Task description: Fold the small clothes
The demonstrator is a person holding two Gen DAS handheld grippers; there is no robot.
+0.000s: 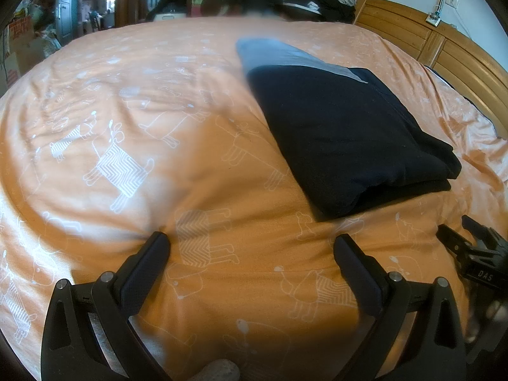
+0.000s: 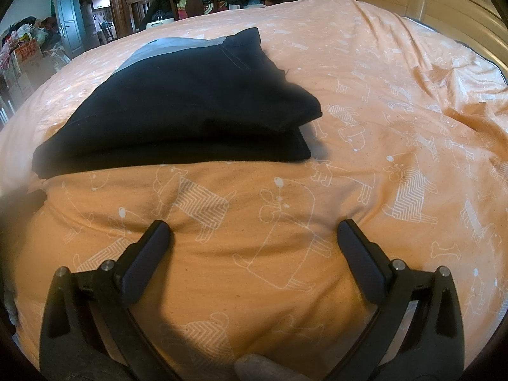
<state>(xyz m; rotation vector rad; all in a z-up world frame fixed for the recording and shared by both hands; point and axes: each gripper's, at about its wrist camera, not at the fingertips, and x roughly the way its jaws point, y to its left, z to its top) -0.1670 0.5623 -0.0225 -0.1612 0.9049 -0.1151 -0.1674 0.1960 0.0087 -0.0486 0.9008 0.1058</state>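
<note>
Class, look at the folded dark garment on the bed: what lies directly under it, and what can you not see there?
The folded dark garment lies on the orange dog-print bedcover. A grey panel shows at its far end. Both claws are open and hold nothing. Its inner layers and the cover beneath are hidden.

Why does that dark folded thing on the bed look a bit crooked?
The folded dark garment isn't stacked evenly: its top layer sticks out past the layer below at the near right corner. Otherwise nothing looks spilled or damaged on the orange bedspread.
</note>
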